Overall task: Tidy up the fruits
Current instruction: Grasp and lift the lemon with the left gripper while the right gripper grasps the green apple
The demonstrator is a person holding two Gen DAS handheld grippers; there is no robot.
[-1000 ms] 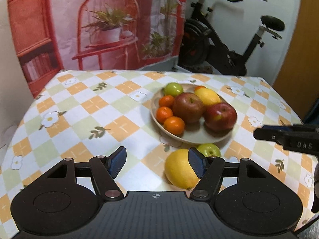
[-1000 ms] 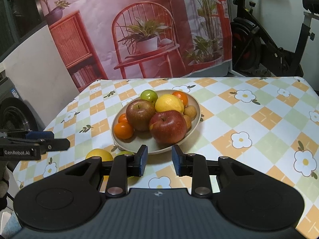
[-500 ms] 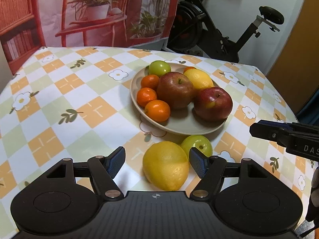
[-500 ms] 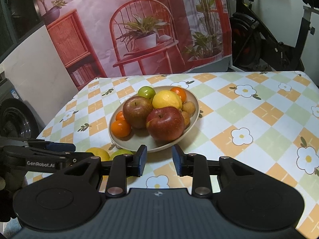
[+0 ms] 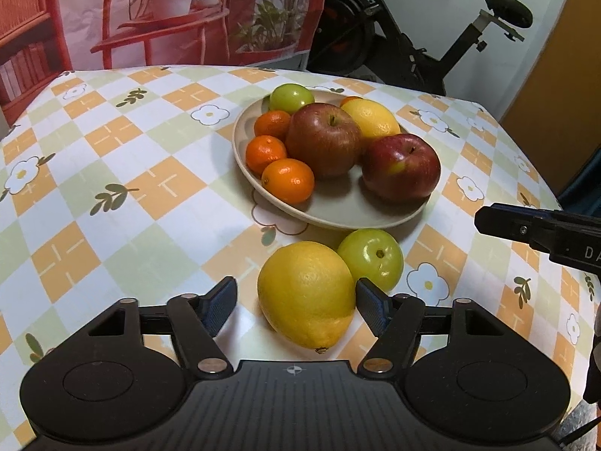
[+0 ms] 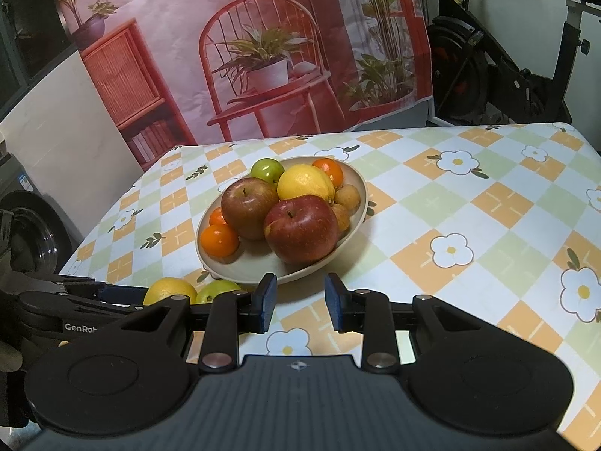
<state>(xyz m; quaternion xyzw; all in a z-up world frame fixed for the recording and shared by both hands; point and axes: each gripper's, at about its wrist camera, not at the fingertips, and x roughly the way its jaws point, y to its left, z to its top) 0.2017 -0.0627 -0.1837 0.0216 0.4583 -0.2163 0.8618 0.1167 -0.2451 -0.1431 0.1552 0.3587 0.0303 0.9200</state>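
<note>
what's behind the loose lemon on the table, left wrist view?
Behind the lemon: a green apple touching it, then the plate of fruit. The apple's near-left side is covered by the lemon.

Your left gripper [image 5: 296, 304] is spread wide, low over the table; your right gripper [image 6: 300, 302] hovers, fingers slightly parted.

A printed backdrop [image 6: 240, 56] hangs behind the table [image 6: 469, 203] — it pictures a red chair, potted plants and a wicker cabinet. A black exercise bike [image 5: 424, 49] stands by the white wall. An orange-brown panel [image 5: 559, 86] at the right edge is possibly a door — too cropped to tell.
</note>
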